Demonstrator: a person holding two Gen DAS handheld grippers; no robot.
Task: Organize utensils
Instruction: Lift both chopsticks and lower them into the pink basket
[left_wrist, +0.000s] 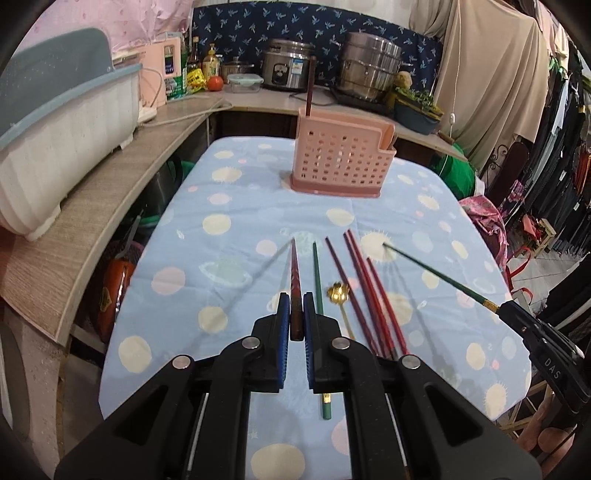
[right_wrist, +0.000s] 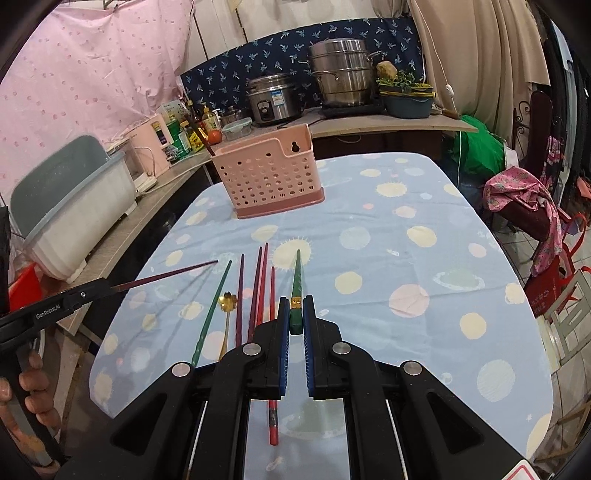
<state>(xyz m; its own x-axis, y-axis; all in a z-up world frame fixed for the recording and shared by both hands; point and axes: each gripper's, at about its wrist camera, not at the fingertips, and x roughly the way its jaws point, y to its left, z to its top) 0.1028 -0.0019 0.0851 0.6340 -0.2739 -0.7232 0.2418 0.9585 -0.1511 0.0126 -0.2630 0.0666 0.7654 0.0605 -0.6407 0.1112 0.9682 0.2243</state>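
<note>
Pink basket near tabletop's far edge holds one chopstick. Left gripper clamps a dark red chopstick; right gripper clamps a green chopstick.

Red chopstick's middle behind right gripper

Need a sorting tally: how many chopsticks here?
8: green chopstick, purple chopstick, three red chopsticks on the table; left gripper and right gripper hold one each; one stands in the holder, maybe hiding more.
</note>
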